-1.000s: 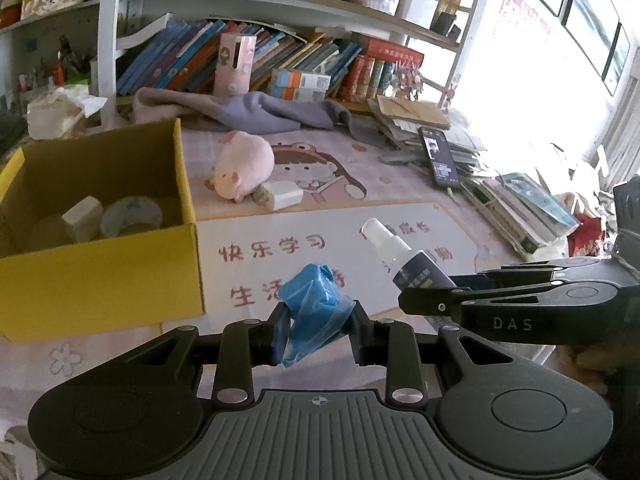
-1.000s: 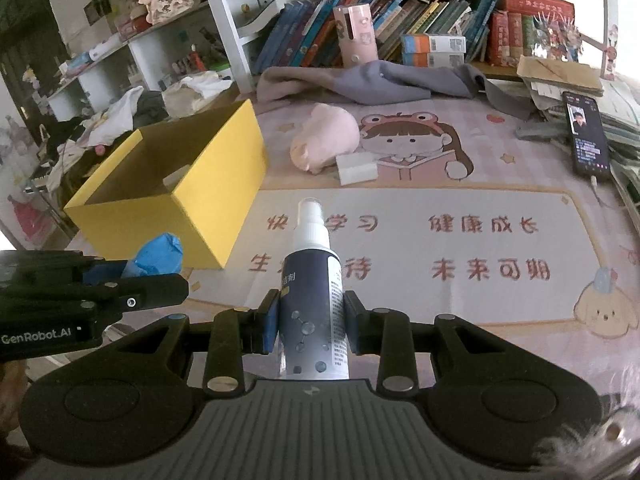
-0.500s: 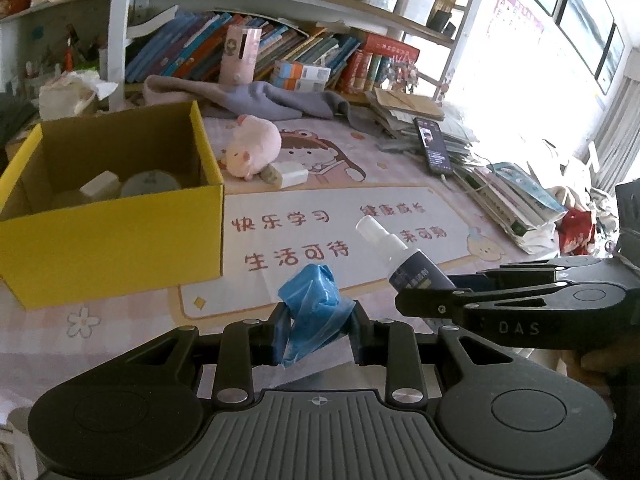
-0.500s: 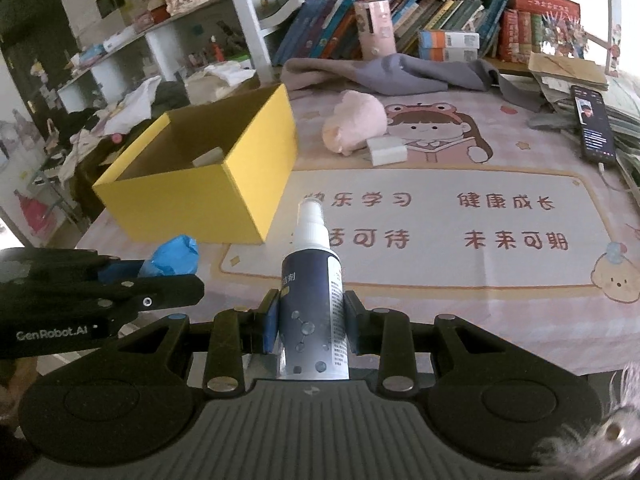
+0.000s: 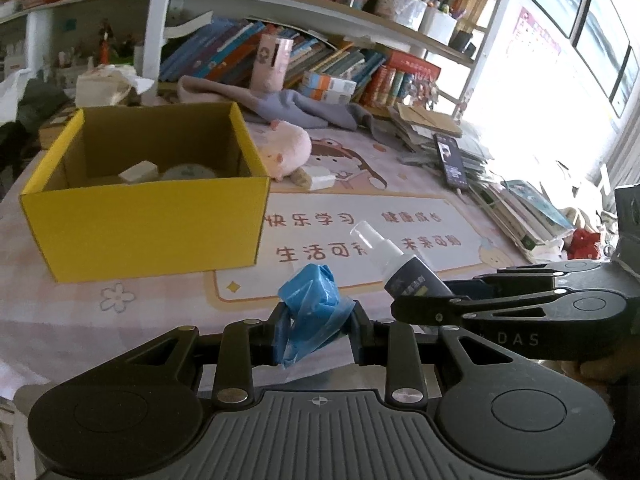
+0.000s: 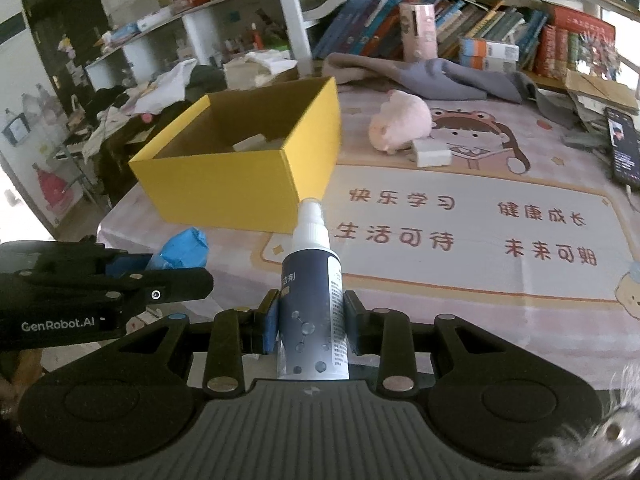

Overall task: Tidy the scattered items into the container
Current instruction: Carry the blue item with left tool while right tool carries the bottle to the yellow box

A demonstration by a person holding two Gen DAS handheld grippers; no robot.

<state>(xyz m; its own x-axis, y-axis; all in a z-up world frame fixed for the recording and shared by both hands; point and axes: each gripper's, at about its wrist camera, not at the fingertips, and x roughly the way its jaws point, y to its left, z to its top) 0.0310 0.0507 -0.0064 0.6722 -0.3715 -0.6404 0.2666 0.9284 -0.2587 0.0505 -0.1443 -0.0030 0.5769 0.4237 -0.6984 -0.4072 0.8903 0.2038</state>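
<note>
The left claw (image 5: 316,330) is clamped on a crumpled blue bag (image 5: 310,308) and the right claw (image 6: 312,322) on a spray bottle (image 6: 314,304), both held above the tabletop (image 5: 140,320) near the yellow box (image 5: 148,220), with a pink plush pig (image 5: 290,148) and white block (image 5: 320,179) lying just beyond it.

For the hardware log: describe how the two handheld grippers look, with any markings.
Both are matte black plastic. The left gripper and right gripper each have a ribbed grey base, two round discs, silver rivets on the linkage bars and blue pads on the fingers. White lettering reads "GenRobot.AI" on the left, "DAS" on the right. No cables or sleeves show.
</note>
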